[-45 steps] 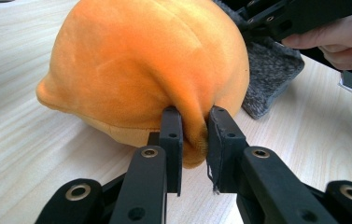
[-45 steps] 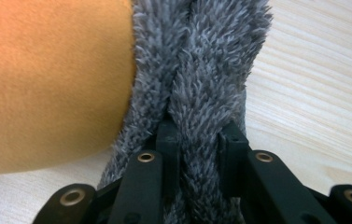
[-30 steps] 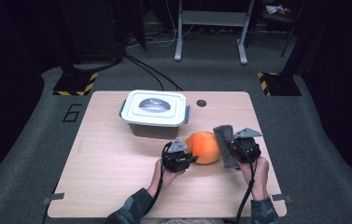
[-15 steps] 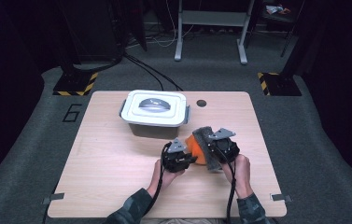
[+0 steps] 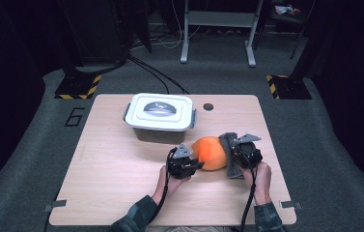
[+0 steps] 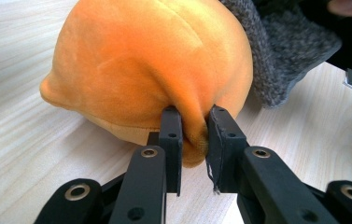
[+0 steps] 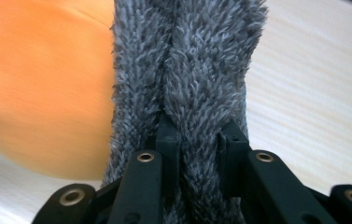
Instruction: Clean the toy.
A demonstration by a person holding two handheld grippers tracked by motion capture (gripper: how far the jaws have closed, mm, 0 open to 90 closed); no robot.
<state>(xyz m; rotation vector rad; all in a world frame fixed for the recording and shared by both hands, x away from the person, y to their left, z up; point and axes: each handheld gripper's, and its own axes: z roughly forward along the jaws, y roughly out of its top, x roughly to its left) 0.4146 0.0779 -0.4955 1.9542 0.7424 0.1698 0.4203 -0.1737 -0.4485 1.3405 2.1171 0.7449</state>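
I had my left gripper clenched on a pinch of the orange plush toy, its jaws nipping a fold of the soft skin low on the toy's near side, as my left gripper view showed. My right gripper was clamped on the grey fuzzy cloth, which stood against the toy at its 3 o'clock side. The toy sat on the counter at about 5 o'clock from the white lidded box. I judged the work only begun: both grips were made, yet the cloth merely touched the toy, and the box's lid was on. The counter was pale wood grain, with a dark round hole near its far edge; around it lay grey carpet, with cables and metal stand legs beyond.
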